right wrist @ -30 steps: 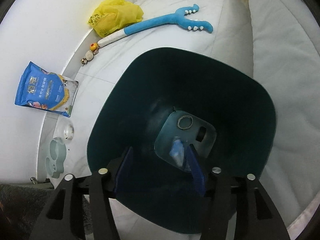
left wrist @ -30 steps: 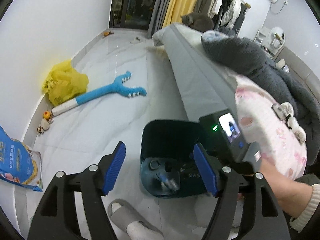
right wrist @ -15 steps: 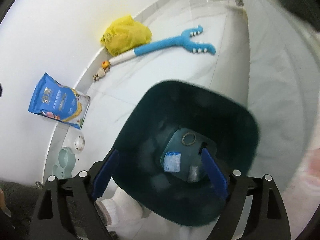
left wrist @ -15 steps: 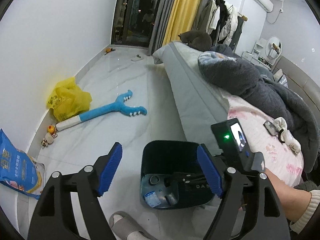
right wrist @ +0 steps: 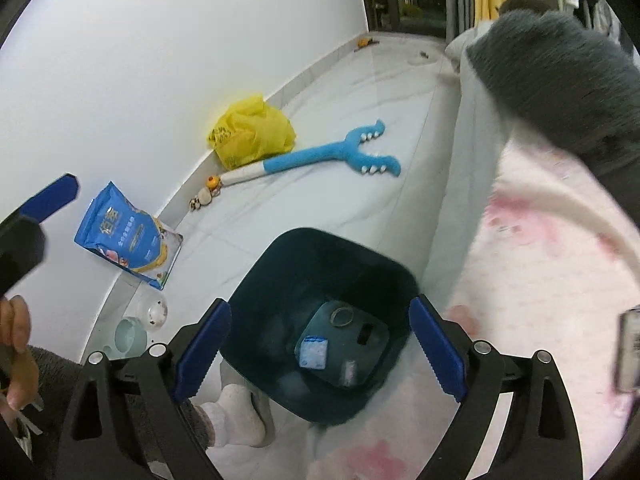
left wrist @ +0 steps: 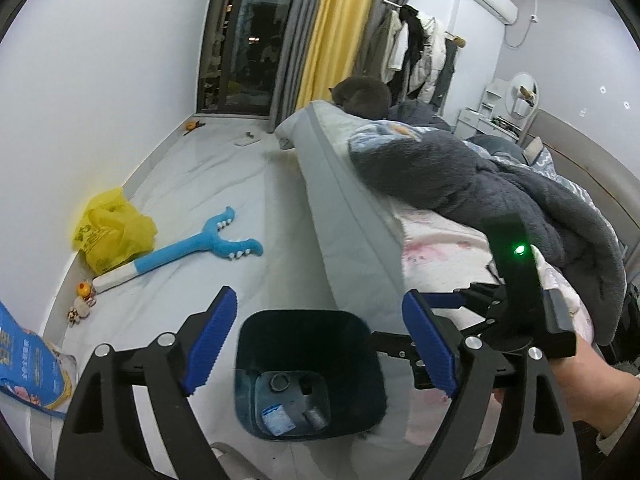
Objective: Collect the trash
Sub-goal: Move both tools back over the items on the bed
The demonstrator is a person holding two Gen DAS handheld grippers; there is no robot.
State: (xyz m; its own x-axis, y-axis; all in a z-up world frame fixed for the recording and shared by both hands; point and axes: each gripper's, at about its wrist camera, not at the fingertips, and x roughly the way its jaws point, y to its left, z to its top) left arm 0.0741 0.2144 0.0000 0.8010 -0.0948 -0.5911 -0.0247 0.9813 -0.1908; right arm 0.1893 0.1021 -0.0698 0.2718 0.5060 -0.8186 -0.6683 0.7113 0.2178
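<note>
Above the dark bin [right wrist: 320, 320], my right gripper [right wrist: 320, 352] and left gripper [left wrist: 320, 344] have jaws just spreading, empty; blue packet [right wrist: 314, 352] lies inside.

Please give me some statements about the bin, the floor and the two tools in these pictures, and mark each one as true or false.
1. The dark bin stands on the floor beside the bed. True.
2. The bin is empty. False: a small blue-and-white packet and other small pieces lie at its bottom.
3. The right tool holds a piece of trash. False: its jaws stand open with nothing between them, above the bin.
4. A yellow plastic bag lies by the wall. True.
5. The blue plush toy is inside the bin. False: it lies on the floor near the yellow bag.
6. The left tool is open. True.
</note>
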